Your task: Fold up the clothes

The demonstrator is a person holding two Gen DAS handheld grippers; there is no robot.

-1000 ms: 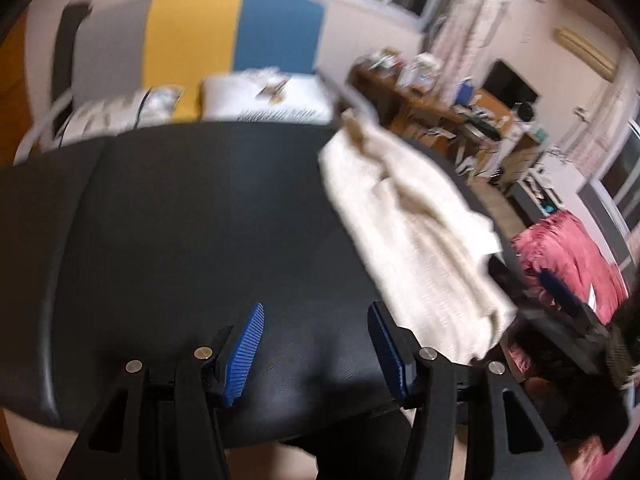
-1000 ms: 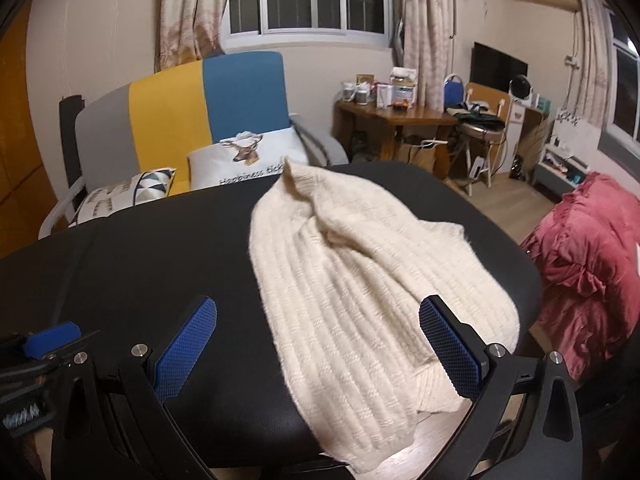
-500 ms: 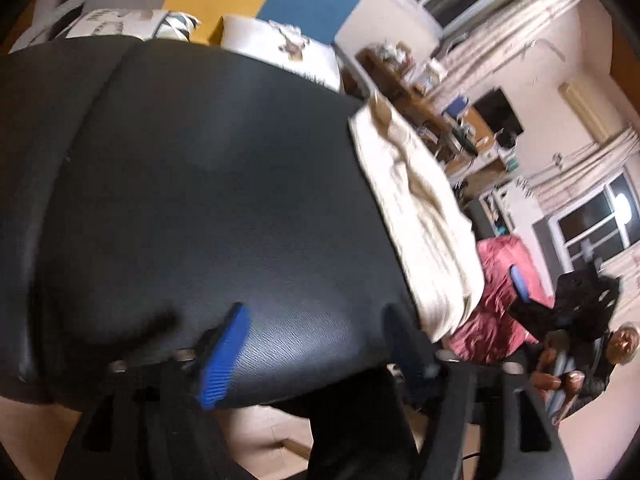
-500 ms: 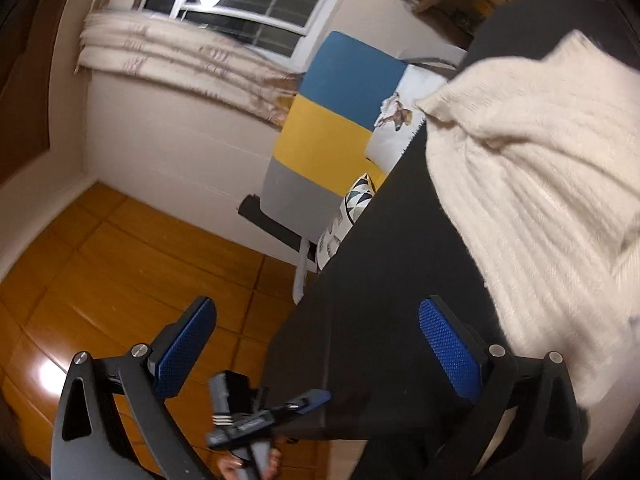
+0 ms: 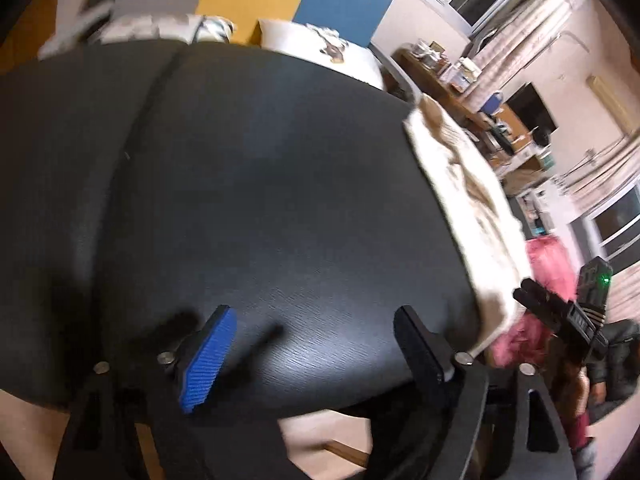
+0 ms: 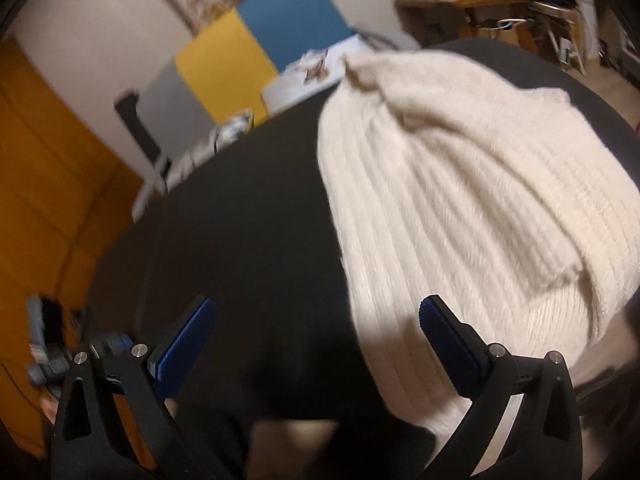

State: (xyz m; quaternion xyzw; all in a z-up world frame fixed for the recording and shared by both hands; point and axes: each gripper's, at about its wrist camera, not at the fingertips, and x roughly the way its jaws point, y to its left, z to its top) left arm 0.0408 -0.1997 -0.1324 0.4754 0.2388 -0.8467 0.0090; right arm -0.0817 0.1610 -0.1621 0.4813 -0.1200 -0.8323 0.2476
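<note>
Surface: black table (image 5: 260, 184), striped sofa (image 6: 256, 36) behind it.
Garment: cream knit sweater (image 6: 460, 184) lies unfolded ahead and right of the right gripper (image 6: 316, 344), its hem over the table's near edge.
Change: left gripper (image 5: 312, 344) has just spread its jaws wider, nothing between them; both cameras have tipped down toward the table since a second ago.
Meaning: probably lining up the first grab; folding not begun.
Pose: both grippers angled downward, jaws wide and empty; sweater well right of the left one.

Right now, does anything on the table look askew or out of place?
Yes: the cream knit sweater lies bunched at the black table's right side, its near hem drooping over the edge, unfolded. Nothing looks spilled or damaged.
</note>
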